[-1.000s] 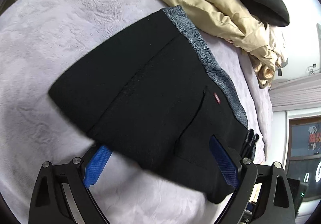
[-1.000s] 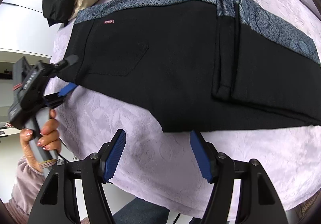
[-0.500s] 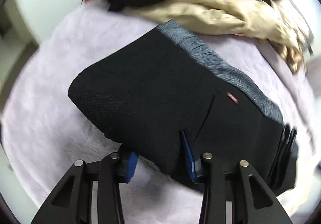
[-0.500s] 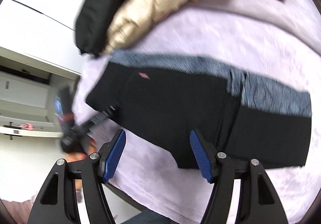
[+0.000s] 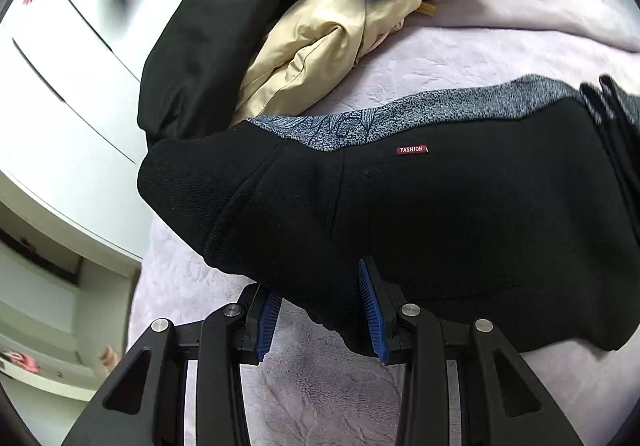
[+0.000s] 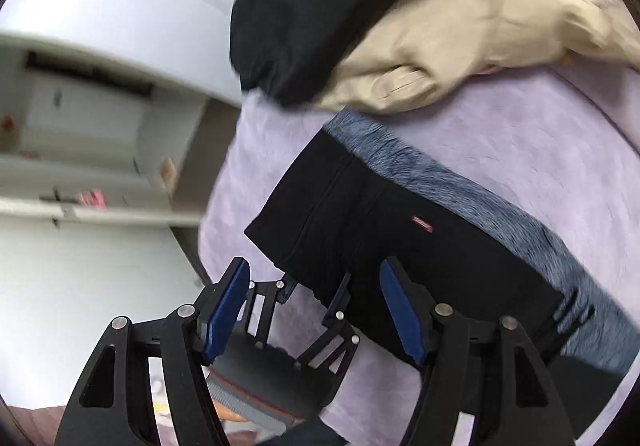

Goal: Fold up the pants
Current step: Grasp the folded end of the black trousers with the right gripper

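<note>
lilac bedspread (image 5: 460, 42); left gripper (image 5: 320, 310) jaws pinch pants (image 5: 460, 214); right gripper (image 6: 316, 310) agape

Black pants (image 5: 460, 230), gray waistband, folded on bed.

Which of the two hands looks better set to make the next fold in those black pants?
The left, probably. The left gripper already pinches the edge of the black pants on the bed cover; the right gripper hangs open, holding nothing.
</note>
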The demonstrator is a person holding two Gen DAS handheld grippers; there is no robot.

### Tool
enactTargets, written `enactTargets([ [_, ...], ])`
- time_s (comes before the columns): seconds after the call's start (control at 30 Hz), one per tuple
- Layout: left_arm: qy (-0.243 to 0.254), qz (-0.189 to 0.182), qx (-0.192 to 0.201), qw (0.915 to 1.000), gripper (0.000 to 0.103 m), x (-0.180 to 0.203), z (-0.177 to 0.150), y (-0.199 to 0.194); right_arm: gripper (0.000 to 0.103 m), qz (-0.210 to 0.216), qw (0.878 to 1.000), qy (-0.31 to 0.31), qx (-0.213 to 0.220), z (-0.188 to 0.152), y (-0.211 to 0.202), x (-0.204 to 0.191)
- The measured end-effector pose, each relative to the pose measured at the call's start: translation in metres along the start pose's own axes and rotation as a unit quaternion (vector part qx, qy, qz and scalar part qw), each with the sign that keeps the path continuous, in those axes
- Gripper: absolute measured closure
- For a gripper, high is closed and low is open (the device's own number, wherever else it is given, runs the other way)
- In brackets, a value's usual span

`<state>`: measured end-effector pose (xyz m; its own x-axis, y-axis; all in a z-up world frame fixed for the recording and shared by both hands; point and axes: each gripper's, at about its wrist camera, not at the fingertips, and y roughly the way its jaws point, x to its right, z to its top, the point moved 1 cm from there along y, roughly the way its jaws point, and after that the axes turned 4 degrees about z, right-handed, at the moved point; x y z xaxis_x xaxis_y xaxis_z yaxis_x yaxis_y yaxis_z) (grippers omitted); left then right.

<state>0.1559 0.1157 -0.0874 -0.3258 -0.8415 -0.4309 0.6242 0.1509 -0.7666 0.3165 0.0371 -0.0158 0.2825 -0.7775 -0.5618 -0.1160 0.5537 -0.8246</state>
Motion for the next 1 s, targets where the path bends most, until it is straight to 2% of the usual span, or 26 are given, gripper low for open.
enactTargets([
  [0.1,-0.005,0.003,-0.001,1.0000,0.064,-0.001,0.000,0.000,0.023,-0.018,0.997,-0.047,-0.066,0.022,0.041,-0.029],
  [0.2,-0.006,0.006,-0.001,1.0000,0.064,0.000,0.003,0.003,0.022,-0.071,0.989,-0.069,-0.109,0.036,0.079,-0.042],
  [0.3,0.000,0.013,0.006,0.9999,0.064,0.002,0.004,0.002,0.023,-0.089,0.983,-0.056,-0.151,0.042,0.105,-0.033],
  [0.33,0.001,0.014,0.008,0.9999,0.064,0.002,0.003,0.000,0.035,-0.091,0.981,-0.046,-0.166,0.042,0.112,-0.027],
  [0.37,0.001,0.008,0.007,0.9999,0.064,0.003,0.003,0.000,0.070,-0.091,0.979,-0.039,-0.177,0.041,0.114,-0.022],
  [0.4,-0.002,0.001,0.003,1.0000,0.064,0.003,0.005,0.000,0.075,-0.090,0.980,-0.033,-0.175,0.041,0.112,-0.016],
  [0.47,0.000,0.003,0.015,0.9999,0.064,0.003,0.007,-0.008,0.081,-0.067,0.986,-0.026,-0.151,0.037,0.096,-0.009],
  [0.63,0.017,-0.008,0.063,0.9978,0.064,0.009,0.030,-0.051,0.081,0.015,0.998,-0.005,-0.062,0.014,0.025,0.012],
  [0.73,0.032,-0.024,0.098,0.9944,0.063,0.021,0.046,-0.087,0.081,0.067,0.998,0.022,-0.001,-0.010,-0.025,0.034],
  [0.87,0.043,-0.069,0.135,0.9875,0.063,0.048,0.069,-0.135,0.081,0.132,0.985,0.060,0.099,-0.064,-0.095,0.078],
  [1.0,0.074,-0.113,0.154,0.9788,0.063,0.098,0.092,-0.177,0.081,0.174,0.961,0.097,0.191,-0.130,-0.152,0.134],
])
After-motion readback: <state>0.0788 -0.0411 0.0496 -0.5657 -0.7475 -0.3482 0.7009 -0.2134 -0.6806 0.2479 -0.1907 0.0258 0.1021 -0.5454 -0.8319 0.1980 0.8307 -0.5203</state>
